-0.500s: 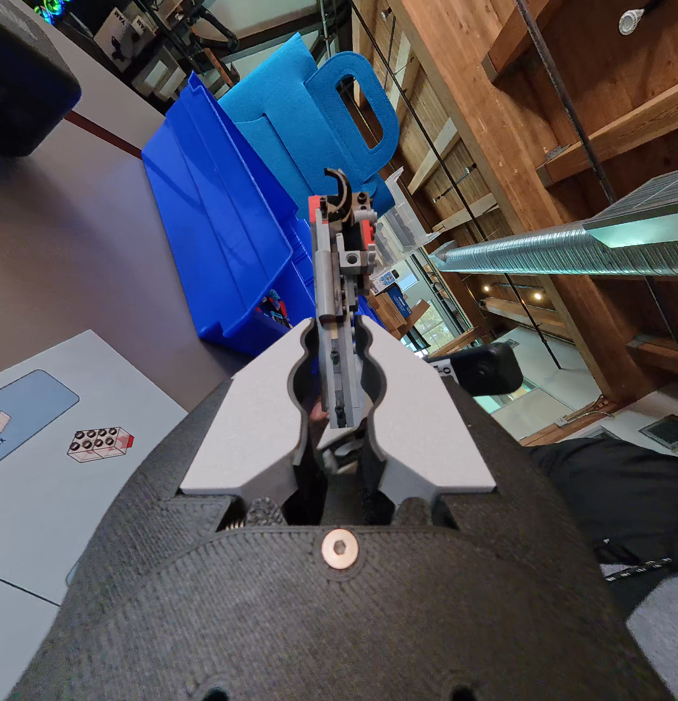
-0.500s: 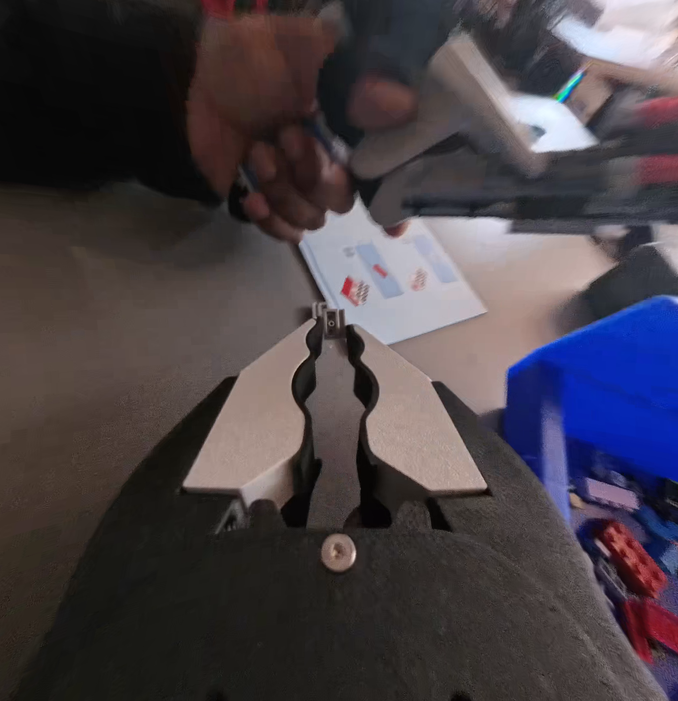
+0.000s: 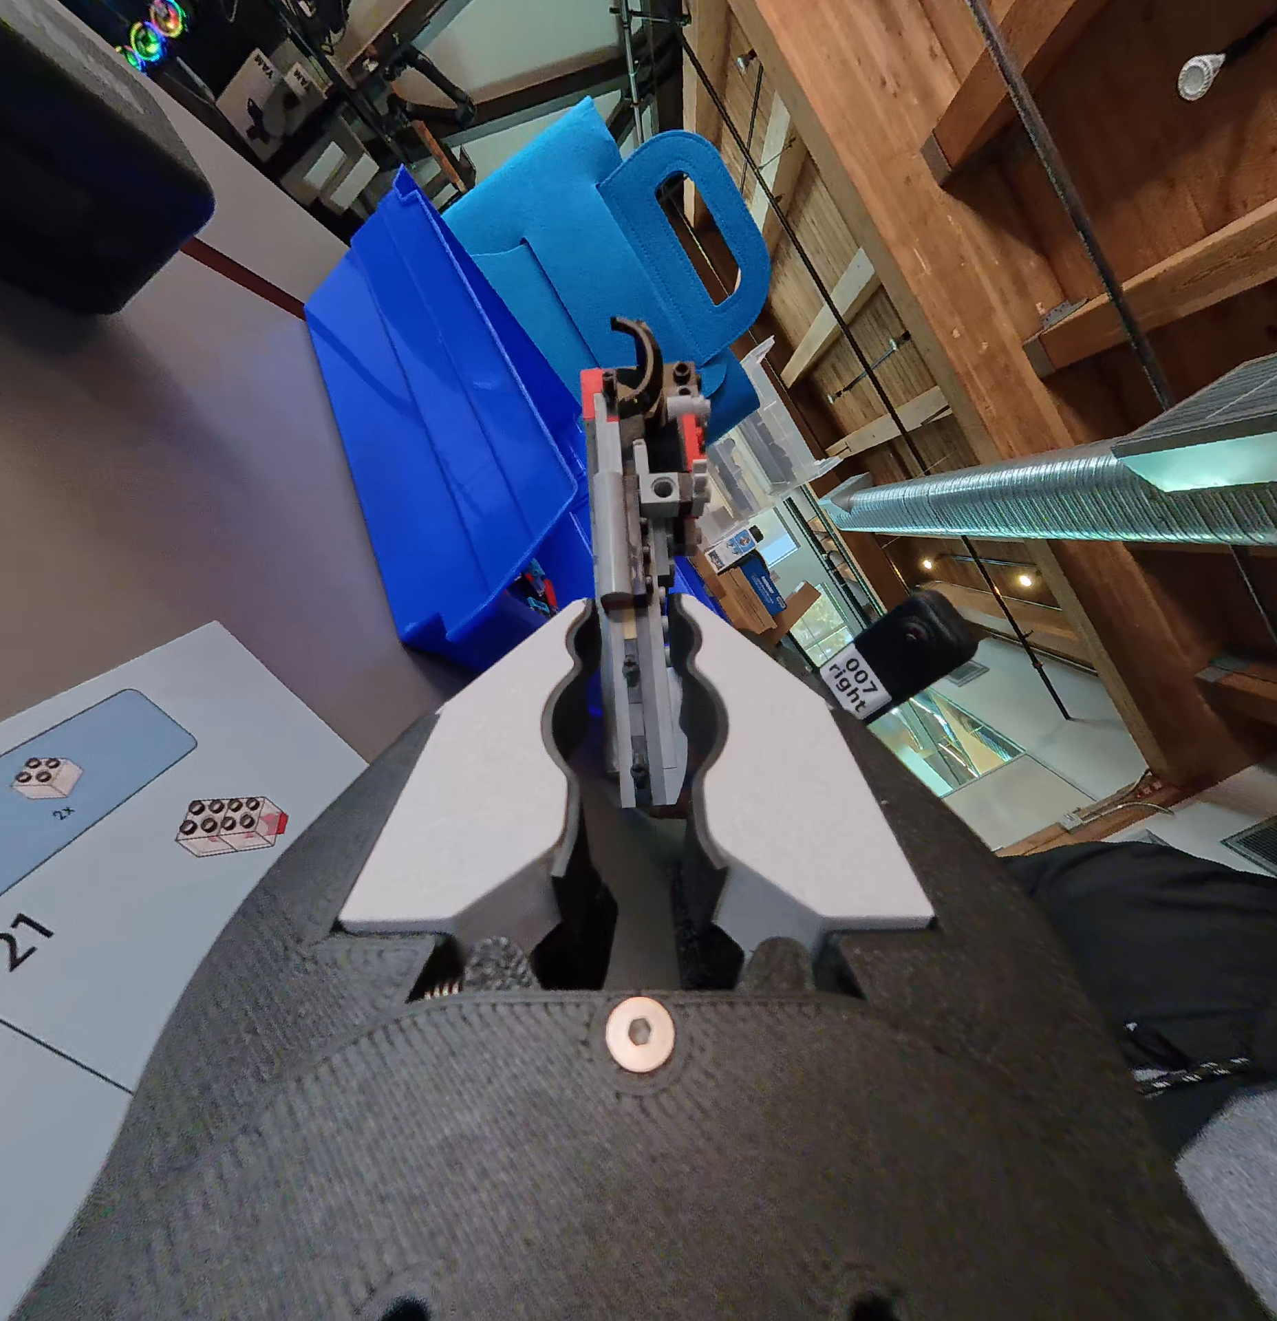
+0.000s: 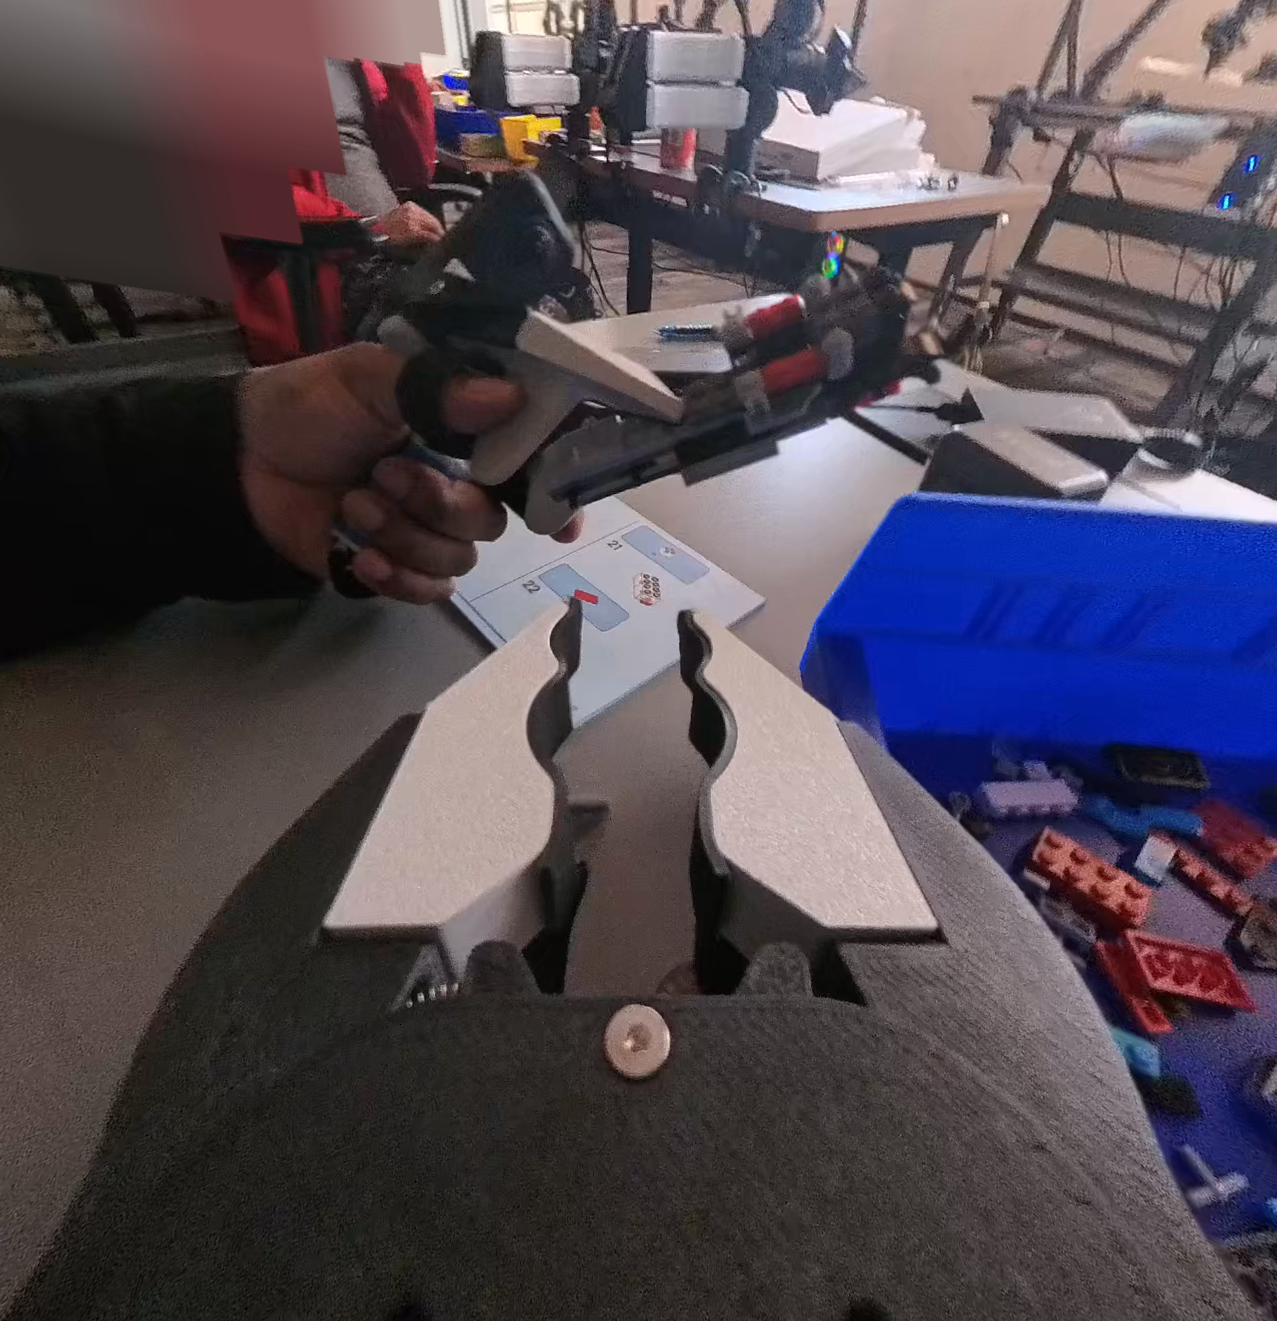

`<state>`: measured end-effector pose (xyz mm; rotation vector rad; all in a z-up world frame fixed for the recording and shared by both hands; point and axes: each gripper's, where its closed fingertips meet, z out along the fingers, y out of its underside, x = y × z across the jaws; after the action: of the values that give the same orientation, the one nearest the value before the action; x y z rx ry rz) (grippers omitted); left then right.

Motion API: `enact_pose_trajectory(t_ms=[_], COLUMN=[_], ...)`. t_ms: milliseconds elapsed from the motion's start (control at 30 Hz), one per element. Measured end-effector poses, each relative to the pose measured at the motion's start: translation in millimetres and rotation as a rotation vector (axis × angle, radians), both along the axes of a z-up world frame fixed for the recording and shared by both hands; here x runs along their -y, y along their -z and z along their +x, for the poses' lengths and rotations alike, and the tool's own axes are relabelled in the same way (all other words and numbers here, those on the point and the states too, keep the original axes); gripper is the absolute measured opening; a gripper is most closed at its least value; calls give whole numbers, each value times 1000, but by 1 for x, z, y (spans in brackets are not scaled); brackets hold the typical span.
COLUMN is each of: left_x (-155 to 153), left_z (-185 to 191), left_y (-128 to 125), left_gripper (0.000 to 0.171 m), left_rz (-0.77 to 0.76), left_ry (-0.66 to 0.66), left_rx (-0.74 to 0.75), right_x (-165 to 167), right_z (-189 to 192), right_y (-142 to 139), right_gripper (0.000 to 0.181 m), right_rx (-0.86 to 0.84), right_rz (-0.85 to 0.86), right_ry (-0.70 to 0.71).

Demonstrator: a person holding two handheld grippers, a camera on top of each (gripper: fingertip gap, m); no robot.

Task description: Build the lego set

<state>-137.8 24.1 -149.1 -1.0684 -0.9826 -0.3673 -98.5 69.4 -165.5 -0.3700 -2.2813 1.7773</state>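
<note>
In the left wrist view my left gripper is shut on the lego build, a long grey, black and red assembly with a black hook at its far end, held up off the table. The right wrist view shows that gripper in a person's hand, with the build sticking out to the right. My right gripper is open above the table with nothing at its tips. A small grey piece shows low between its fingers, by the left one. I cannot tell what it rests on.
A blue bin to the right holds several loose red, blue and grey bricks. The instruction booklet lies open on the table ahead. A blue felt bag stands behind the bin. A black case sits far left. Left tips to right tips: about 7 centimeters.
My right gripper has opened, and the small grey piece it pinched at its tips is no longer there. My left gripper still holds the build, almost unmoved.
</note>
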Motion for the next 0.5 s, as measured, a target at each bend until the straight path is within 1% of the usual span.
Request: enact_pose_trajectory(t_ms=[67, 167, 367, 433, 500], left_x=[0, 1, 0, 0, 0], left_z=[0, 0, 0, 0, 0], left_y=[0, 0, 0, 0, 0], left_gripper=[18, 18, 18, 18, 18], left_rz=[3, 8, 10, 8, 6], left_ry=[-1, -2, 1, 2, 1], left_rx=[4, 6, 8, 8, 7], right_x=[-2, -3, -12, -16, -21], right_z=[-2, 0, 8, 13, 15], right_y=[3, 17, 55, 64, 72], right_gripper=[27, 27, 29, 34, 40], right_rx=[66, 135, 218, 231, 208], right_rz=[12, 84, 316, 388, 448], right_ry=[11, 5, 3, 1, 5])
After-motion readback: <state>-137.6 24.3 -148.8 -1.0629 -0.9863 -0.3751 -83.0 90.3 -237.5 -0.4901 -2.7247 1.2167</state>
